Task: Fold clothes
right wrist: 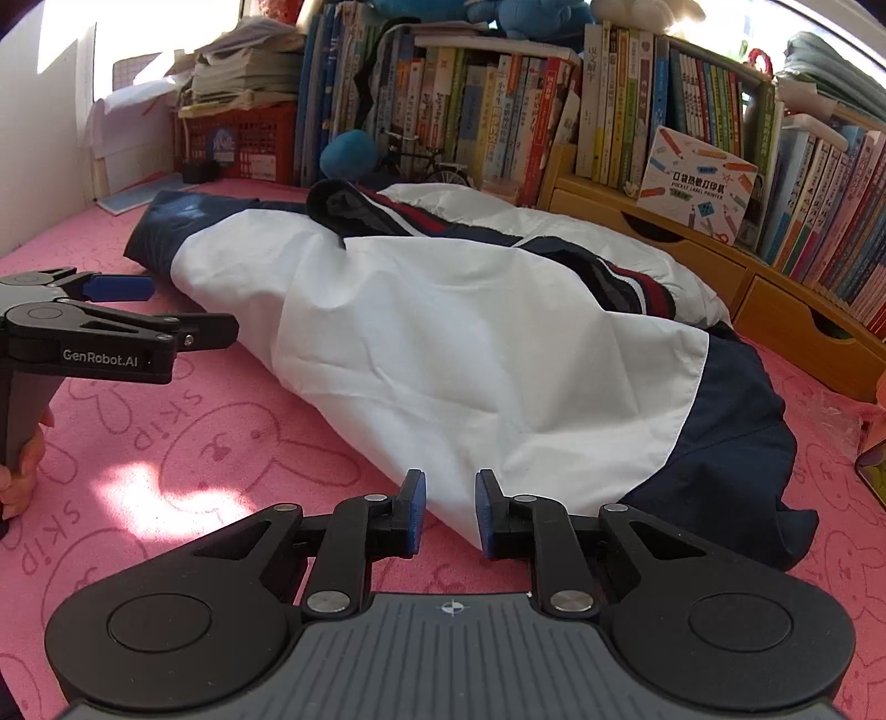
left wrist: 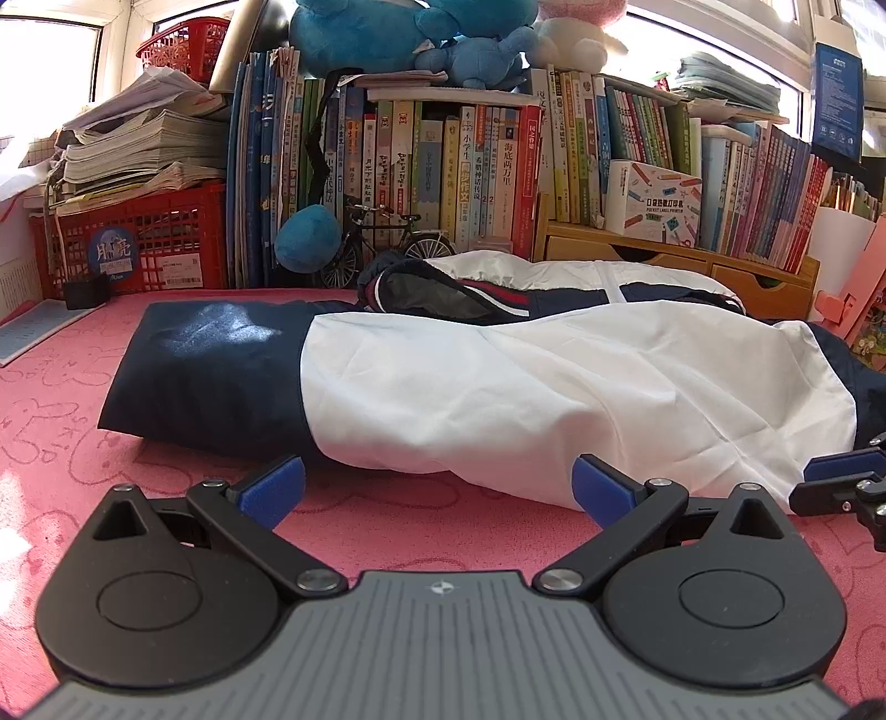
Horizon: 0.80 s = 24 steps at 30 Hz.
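Observation:
A white and navy jacket point(left wrist: 498, 387) with red-striped trim lies spread across a pink rabbit-print mat point(left wrist: 83, 421). My left gripper point(left wrist: 437, 487) is wide open just short of the jacket's near white edge, and its fingers hold nothing. In the right wrist view the jacket point(right wrist: 470, 343) runs from the far left to the near right. My right gripper point(right wrist: 451, 512) stands at the white hem, its blue pads point(right wrist: 416, 507) a narrow gap apart, with the hem's corner reaching between them. The left gripper point(right wrist: 166, 310) shows at that view's left, held by a hand point(right wrist: 22, 471).
Along the back stand rows of books point(left wrist: 470, 166), a red crate point(left wrist: 138, 238) under paper stacks, a model bicycle point(left wrist: 382, 243), blue plush toys point(left wrist: 398, 39) and wooden drawers point(right wrist: 692, 260). Bare pink mat point(right wrist: 194, 471) lies in front of the jacket.

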Available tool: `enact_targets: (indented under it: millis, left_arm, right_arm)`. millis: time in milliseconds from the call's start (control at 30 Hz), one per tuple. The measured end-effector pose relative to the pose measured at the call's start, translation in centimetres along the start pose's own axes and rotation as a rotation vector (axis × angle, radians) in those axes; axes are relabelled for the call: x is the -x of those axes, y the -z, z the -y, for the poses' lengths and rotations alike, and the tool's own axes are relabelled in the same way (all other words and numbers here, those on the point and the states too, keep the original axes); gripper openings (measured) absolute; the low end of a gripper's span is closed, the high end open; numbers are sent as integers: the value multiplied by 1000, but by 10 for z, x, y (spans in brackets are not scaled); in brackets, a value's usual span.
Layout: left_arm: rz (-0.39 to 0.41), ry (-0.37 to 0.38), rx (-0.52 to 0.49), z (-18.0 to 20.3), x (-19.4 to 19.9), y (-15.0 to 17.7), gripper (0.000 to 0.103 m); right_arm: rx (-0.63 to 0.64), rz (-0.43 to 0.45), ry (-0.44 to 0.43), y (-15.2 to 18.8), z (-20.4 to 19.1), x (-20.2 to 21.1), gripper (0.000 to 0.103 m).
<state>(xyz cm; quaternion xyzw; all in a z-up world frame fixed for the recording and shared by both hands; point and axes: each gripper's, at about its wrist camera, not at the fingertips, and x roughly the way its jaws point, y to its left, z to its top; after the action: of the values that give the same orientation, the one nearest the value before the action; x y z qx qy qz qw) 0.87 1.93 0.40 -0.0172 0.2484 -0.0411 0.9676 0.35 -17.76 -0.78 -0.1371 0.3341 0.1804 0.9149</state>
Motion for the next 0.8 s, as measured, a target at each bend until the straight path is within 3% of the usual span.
enact_targets:
  millis: [67,133,167,200,333,467,533,600,633,800]
  left_arm:
    - [1,-2,-2,0,0,0,103]
    - [4,-2,-6,1,0,-1,103]
    - [5,-2,-8,2,1,-1,103]
    - [5,-2,-9,2,1,-1,103]
    - [2,7,1,-1,-1,-1,103]
    - [5,6,17,-4,-1,-1,103]
    - [13,5,20,-5,1,-1,103]
    - [18,3,23,-6,1,0,103]
    - [18,1,25,-6,1,-1,103]
    - [14,14,38,-8,0,-2,103]
  right_arm:
    - [-8,38,40,-13,7,1,27]
    - [-16,75,81,-27,13,1,61]
    - [-19,94,101,-33,17,1,93]
    - [-23,113,121,-40,20,2,103]
    - [-35,179,203,-66,33,0,103]
    - [37,51,296,-87,29,-67,103]
    - [60,-9,337,-97,28,-99,92]
    - [-45,-25,317,-103,39,-110,21]
    - [-100,0,313,-104,43,-105,11]
    - [-173,236,361,-104,47,-43,8]
